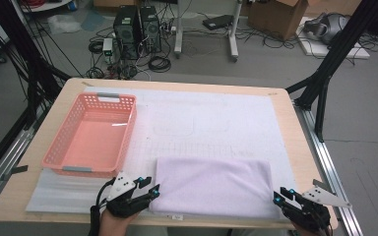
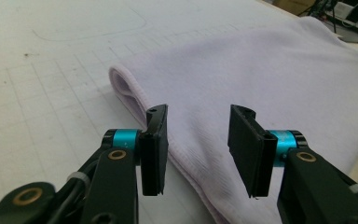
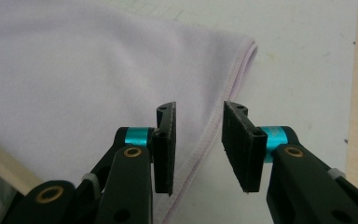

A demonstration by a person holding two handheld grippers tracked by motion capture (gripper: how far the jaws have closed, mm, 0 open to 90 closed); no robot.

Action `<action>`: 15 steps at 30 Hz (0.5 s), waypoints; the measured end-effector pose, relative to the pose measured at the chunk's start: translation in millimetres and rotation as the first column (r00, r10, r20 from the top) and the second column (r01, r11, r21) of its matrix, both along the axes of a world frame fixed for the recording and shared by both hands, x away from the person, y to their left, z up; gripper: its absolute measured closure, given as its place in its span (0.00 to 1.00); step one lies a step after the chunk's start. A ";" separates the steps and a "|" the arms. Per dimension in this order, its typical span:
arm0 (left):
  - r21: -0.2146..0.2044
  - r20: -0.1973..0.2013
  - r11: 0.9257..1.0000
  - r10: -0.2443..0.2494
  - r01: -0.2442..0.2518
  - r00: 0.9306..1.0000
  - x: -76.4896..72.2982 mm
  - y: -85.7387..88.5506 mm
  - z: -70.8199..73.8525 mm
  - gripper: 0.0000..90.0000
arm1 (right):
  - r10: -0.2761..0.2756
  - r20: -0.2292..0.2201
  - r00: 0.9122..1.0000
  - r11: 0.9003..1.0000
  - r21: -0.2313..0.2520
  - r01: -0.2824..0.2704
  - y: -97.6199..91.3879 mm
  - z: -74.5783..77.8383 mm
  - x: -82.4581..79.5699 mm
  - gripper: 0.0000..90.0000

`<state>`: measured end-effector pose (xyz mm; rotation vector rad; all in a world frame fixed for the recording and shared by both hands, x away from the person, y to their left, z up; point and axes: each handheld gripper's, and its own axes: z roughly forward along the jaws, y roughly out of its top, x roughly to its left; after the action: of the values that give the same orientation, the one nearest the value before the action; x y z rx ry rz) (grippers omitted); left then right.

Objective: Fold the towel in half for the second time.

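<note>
High view: folded lilac towel (image 1: 211, 186) lies on the white mat (image 1: 216, 123) at the table's 6 o'clock edge; left gripper (image 1: 150, 189) at its 9 o'clock corner, right gripper (image 1: 279, 195) at its 3 o'clock corner; pink basket (image 1: 92, 133) at 10 o'clock.

Left gripper view: jaws spread over the towel's folded edge, pads not pressing.

Right gripper view: jaws spread astride the towel's hem, nothing pinched.

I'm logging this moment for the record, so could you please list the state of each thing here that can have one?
Towel: folded, lying flat on the mat, held by neither tool.
Basket: upright, empty.
Left tool: jaws apart, astride the towel's left edge, not pressing it.
Right tool: jaws apart, astride the towel's right edge, not pressing it.
</note>
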<state>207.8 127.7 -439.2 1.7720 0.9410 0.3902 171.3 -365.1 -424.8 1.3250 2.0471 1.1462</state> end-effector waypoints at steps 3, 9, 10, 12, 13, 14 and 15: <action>0.003 0.000 1.000 -0.001 0.001 1.000 11.4 -3.2 0.3 0.68 | 0.007 0.005 1.000 1.000 -0.004 -0.007 2.2 0.2 7.8 0.75; 0.000 0.004 1.000 -0.019 0.019 1.000 31.3 -7.5 2.6 0.66 | 0.059 -0.028 0.998 0.998 -0.012 -0.060 16.9 2.1 33.9 0.88; -0.002 0.001 1.000 -0.017 0.017 1.000 35.0 -7.7 2.7 0.66 | 0.071 -0.032 0.997 0.997 -0.010 -0.072 20.4 1.8 38.7 0.88; -0.005 -0.006 1.000 -0.024 0.024 1.000 43.2 -8.2 2.9 0.65 | 0.107 -0.037 0.994 0.994 -0.008 -0.107 27.3 1.7 48.7 0.86; -0.011 -0.012 1.000 -0.030 0.030 0.999 47.4 -9.0 3.2 0.64 | 0.124 -0.040 0.991 0.992 -0.008 -0.124 30.9 2.2 53.9 0.85; -0.015 -0.013 0.999 -0.038 0.038 0.999 51.4 -10.1 3.4 0.63 | 0.143 -0.047 0.989 0.990 -0.005 -0.143 34.7 3.0 58.9 0.84; -0.013 -0.013 0.999 -0.050 0.049 0.999 55.4 -11.2 3.7 0.62 | 0.173 -0.057 0.983 0.985 -0.001 -0.174 38.9 3.8 64.7 0.84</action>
<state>263.3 116.5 -435.5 1.7851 0.9053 0.3405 236.0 -326.3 -421.0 1.2080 2.2421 1.1866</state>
